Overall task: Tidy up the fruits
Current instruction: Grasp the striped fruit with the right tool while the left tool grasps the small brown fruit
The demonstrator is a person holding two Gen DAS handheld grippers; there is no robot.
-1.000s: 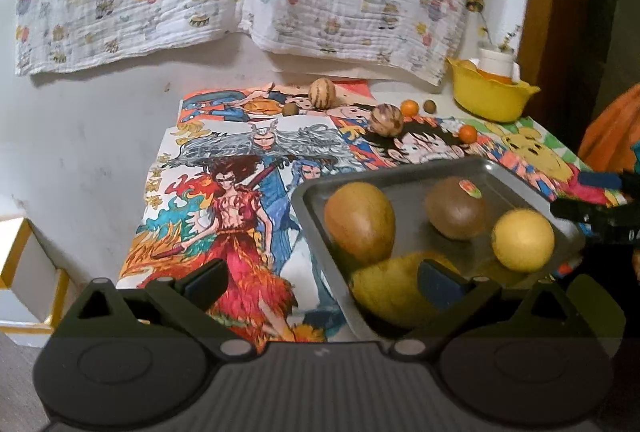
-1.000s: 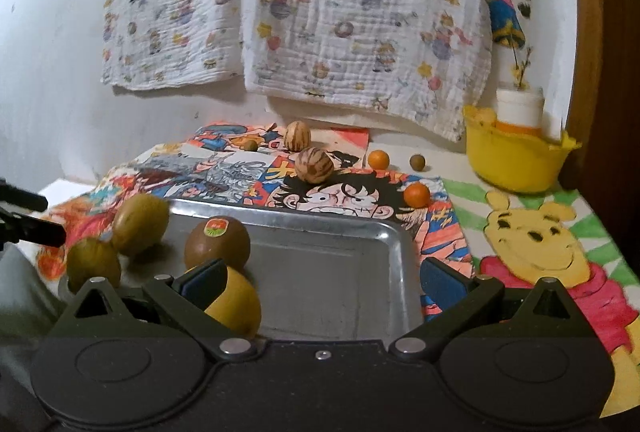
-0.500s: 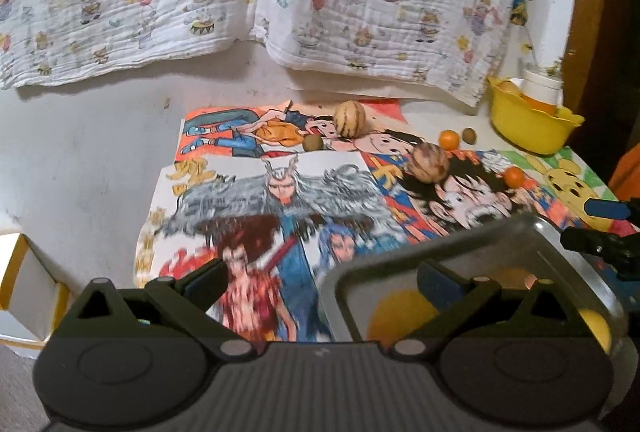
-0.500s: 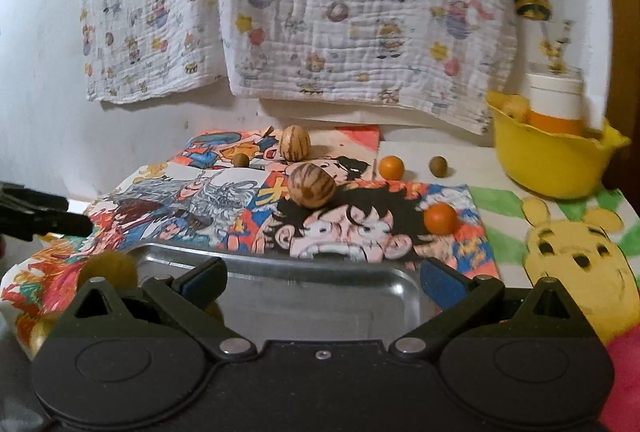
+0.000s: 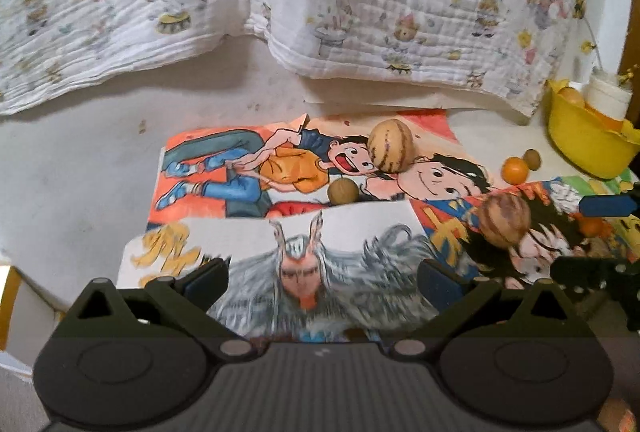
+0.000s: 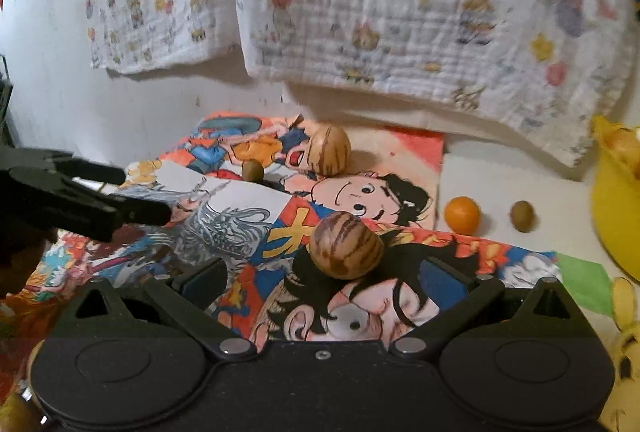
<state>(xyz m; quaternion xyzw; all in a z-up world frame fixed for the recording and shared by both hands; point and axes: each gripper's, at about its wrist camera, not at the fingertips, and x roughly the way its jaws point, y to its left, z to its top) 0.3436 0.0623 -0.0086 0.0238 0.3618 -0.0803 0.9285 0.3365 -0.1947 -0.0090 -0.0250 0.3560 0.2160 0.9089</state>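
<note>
Striped melon (image 6: 346,245) lying on desk (image 6: 500,183), long axis sideways. Right tongs (image 6: 320,282) wide, empty. Left tongs (image 5: 323,280) wide, empty.

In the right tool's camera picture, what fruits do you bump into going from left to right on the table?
Small green fruit → pale striped melon → brown striped melon → orange → small olive-coloured fruit → yellow bowl.

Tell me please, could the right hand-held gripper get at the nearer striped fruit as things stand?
Probably yes: the right hand-held gripper is open, and the striped fruit lies just ahead between its fingers, nothing between.
</note>
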